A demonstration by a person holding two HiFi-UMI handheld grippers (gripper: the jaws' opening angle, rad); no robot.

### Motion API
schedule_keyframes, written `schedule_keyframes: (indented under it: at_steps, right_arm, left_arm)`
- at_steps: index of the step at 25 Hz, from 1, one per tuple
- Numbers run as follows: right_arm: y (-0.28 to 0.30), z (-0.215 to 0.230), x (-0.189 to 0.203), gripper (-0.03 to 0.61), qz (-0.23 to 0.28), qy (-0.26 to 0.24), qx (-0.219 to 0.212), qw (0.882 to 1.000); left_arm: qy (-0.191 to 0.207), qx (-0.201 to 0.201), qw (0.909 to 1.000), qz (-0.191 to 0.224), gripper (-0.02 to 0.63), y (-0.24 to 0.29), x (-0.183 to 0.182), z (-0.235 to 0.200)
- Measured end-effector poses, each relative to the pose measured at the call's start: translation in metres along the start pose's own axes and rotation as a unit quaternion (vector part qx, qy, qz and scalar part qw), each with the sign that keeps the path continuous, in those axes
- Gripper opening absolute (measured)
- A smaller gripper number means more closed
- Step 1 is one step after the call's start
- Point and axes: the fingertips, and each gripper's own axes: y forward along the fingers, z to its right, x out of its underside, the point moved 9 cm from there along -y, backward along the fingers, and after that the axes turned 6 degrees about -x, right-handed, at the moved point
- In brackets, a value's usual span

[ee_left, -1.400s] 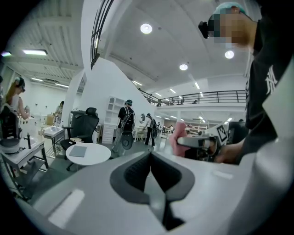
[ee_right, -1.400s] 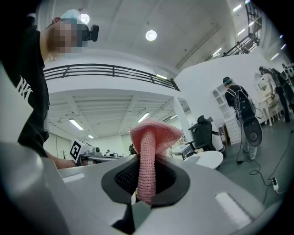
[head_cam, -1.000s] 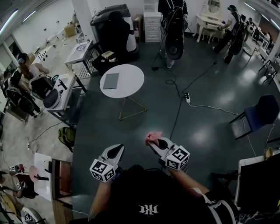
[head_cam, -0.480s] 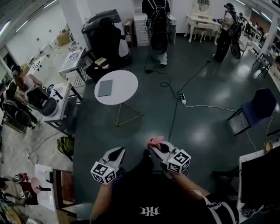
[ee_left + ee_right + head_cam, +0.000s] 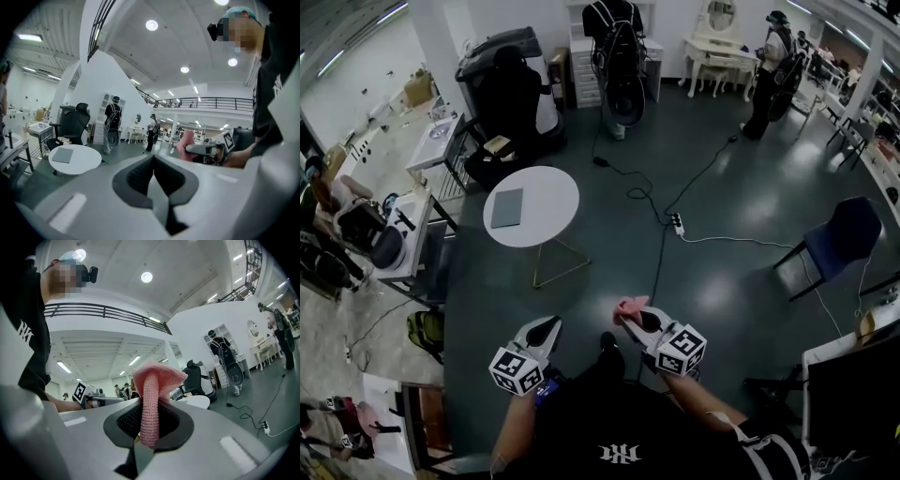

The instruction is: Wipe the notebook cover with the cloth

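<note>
My right gripper (image 5: 149, 422) is clamped on the pink knitted cloth (image 5: 153, 380). My left gripper (image 5: 153, 161) is closed with nothing in it. The flat grey notebook (image 5: 507, 207) lies on the round white table (image 5: 551, 186), well apart from both.

left claw (image 5: 545, 324): jaws pressed together, nothing between them | right claw (image 5: 637, 320): jaws clamped on my pink cloth (image 5: 628, 306) | pose: both held out before my chest, side by side, apart
</note>
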Motion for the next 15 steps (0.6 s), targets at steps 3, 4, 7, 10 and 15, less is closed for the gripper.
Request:
schedule_keyframes:
  at_steps: [3, 4, 7, 10, 15]
  right_arm:
    - [0.013, 0.027, -0.013, 0.029, -0.001, -0.004, 0.007, 1.000]
    - [0.019, 0.036, -0.018, 0.029, -0.002, -0.004, 0.008, 1.000]
    - [0.034, 0.067, -0.033, 0.029, -0.007, -0.005, 0.010, 1.000]
    - [0.053, 0.098, -0.054, 0.029, -0.014, -0.012, 0.008, 1.000]
    - [0.085, 0.151, -0.091, 0.029, -0.007, -0.027, 0.019, 0.999]
  left_arm:
    - [-0.004, 0.004, 1.0000, 0.001, 0.005, 0.029, -0.010, -0.019]
    - [-0.006, 0.006, 1.0000, 0.001, 0.004, 0.039, -0.014, -0.026]
    - [-0.009, 0.011, 0.9999, 0.002, 0.005, 0.073, -0.027, -0.044]
    - [-0.014, 0.013, 0.9998, 0.005, 0.005, 0.107, -0.044, -0.067]
    - [-0.014, 0.028, 0.9995, 0.007, 0.005, 0.163, -0.075, -0.107]
